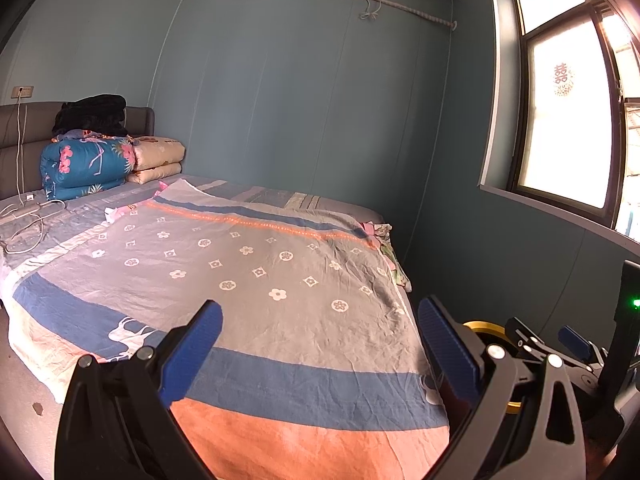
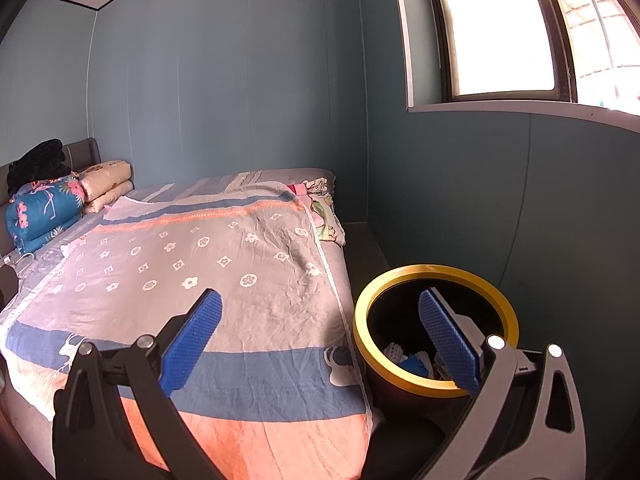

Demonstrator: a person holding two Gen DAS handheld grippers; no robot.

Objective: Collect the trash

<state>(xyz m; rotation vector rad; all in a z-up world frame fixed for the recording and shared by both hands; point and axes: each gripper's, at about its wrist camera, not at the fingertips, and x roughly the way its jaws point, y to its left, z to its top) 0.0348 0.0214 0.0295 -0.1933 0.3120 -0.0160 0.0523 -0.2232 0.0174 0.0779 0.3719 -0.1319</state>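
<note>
A black trash bin with a yellow rim (image 2: 434, 328) stands on the floor at the right of the bed's foot, with white and blue scraps inside (image 2: 408, 358). My right gripper (image 2: 320, 340) is open and empty, its right finger over the bin's mouth. My left gripper (image 1: 320, 344) is open and empty above the bed's foot. In the left wrist view the bin's rim (image 1: 486, 326) shows partly behind the right finger, and the right gripper's body (image 1: 576, 344) sits at the far right.
A bed (image 1: 256, 280) with a patterned grey, blue and orange cover fills the middle. Folded quilts (image 1: 92, 162) and dark clothes lie at the headboard. White cables (image 1: 28, 220) lie at the bed's left. Blue walls and a window (image 1: 568, 120) stand to the right.
</note>
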